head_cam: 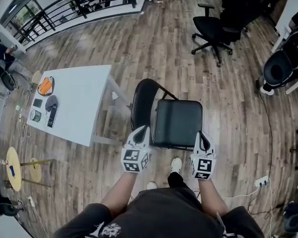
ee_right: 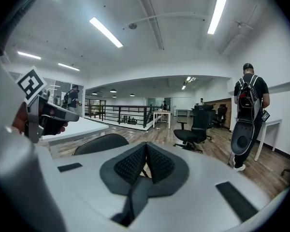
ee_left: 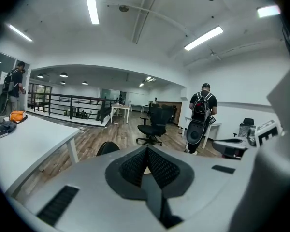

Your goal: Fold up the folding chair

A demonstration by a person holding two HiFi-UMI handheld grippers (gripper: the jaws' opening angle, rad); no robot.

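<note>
Left gripper (head_cam: 141,129) and right gripper (head_cam: 202,135), fingers (ee_left: 135,167) pressed together and empty, flank the open folding chair (head_cam: 178,123); I judge folding unstarted, so next I'd lift its front edge.

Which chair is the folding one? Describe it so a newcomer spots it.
Find the big white table on the wooden floor. Beside it, right in front of the person, stands the folding chair. Unlike the office chairs farther off, it has a flat square seat, thin frame and no armrests.
</note>
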